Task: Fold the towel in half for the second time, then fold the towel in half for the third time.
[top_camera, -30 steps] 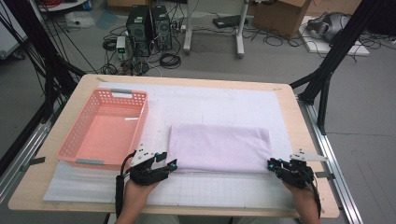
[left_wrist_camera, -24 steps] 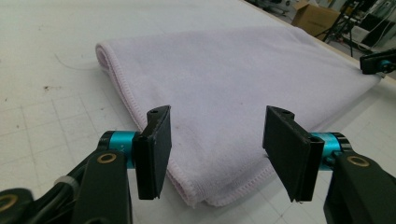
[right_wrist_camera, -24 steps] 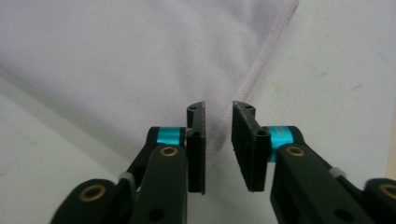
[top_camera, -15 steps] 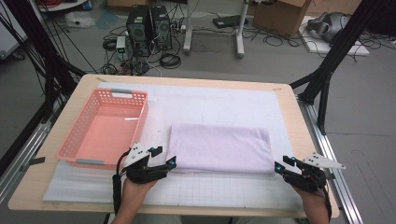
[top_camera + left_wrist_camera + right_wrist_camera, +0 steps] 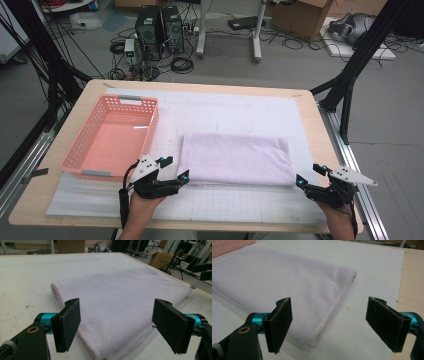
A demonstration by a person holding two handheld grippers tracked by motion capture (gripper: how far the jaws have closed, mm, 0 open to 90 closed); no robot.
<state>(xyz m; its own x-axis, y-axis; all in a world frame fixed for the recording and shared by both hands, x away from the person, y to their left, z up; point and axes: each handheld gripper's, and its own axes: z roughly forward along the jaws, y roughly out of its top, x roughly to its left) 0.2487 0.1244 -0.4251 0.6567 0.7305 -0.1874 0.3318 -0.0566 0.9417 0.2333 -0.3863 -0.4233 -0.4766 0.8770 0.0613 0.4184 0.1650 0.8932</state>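
Both your grippers have just let their jaws spread wide, nothing pinched. Your left gripper (image 5: 172, 172) sits at the near left corner of the folded towel (image 5: 236, 159), your right gripper (image 5: 312, 176) just off its near right corner, by the table's near edge. Careful: bite only the top layer and the fold peels apart. Farther left, the pink basket (image 5: 80, 150) waits by the left edge; a sagging towel could snag its rim.
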